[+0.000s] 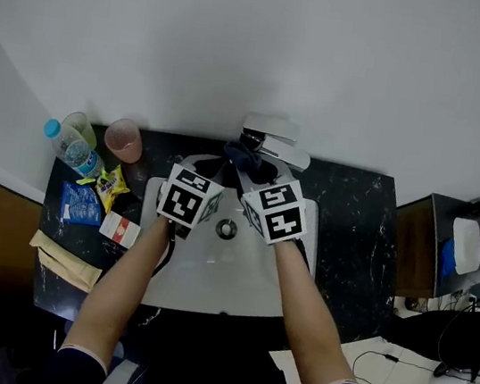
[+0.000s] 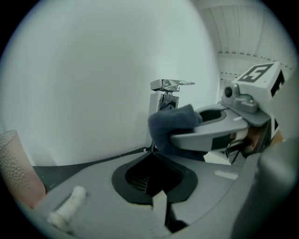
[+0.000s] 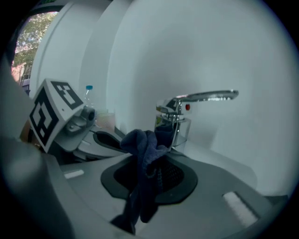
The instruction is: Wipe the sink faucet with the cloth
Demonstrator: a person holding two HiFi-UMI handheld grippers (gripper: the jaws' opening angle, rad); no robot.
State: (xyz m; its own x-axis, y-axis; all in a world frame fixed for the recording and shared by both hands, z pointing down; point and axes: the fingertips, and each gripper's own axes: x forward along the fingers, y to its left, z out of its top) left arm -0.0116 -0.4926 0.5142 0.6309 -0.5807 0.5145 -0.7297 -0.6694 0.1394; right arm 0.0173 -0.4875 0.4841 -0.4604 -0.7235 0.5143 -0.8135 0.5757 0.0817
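Cloth: the dark blue cloth (image 3: 142, 144) is bunched up right in front of the faucet (image 3: 184, 109); from the left gripper view it looks pressed against the faucet's body, but I can't say for sure it's touching
Right gripper: the right gripper (image 3: 145, 182) is pinching the cloth in a wad; a loose tail hangs down below the jaws
Left gripper: the left gripper (image 2: 158, 198) has its jaws pressed together with nothing in them; it hovers over the sink (image 1: 206, 290), just beside the right one
Faucet: chrome, at the back of the basin; the flat lever on top sticks out toward the grippers
Where we're at: my guess is the wipe is only just starting; none of the chrome looks covered yet
What could go wrong: the grip is on a small bunch, so dragging hard on the metal could pull the cloth out; the lever could get bumped up and start the water; the hanging tail could snag on the spout
Clutter: the water bottle (image 1: 71, 147) and pink cup (image 1: 124, 137) sit on the counter well off to the left; probably safe
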